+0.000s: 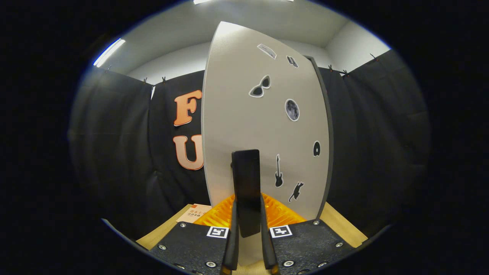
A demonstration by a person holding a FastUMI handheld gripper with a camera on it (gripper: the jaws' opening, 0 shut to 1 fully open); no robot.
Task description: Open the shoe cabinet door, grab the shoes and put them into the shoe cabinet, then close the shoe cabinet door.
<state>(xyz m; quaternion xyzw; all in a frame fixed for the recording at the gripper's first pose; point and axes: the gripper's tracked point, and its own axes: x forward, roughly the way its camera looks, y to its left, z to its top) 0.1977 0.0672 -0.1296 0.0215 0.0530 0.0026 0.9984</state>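
Observation:
The shoe cabinet door (244,126) is a pale panel with small dark stickers, and it stands upright very close ahead. A black vertical bar handle (246,172) sticks out from its lower middle. My gripper (248,208) is shut on this handle, with one finger (233,236) pressed on its left side and the other on its right. The door's left edge and a dark strip along its right edge (326,152) are in sight. I cannot tell whether the door is ajar.
A light wooden surface (340,225) runs under the door on both sides. A small printed card (195,213) lies on it to the left of my fingers. Black cloth walls (114,152) stand behind and to both sides.

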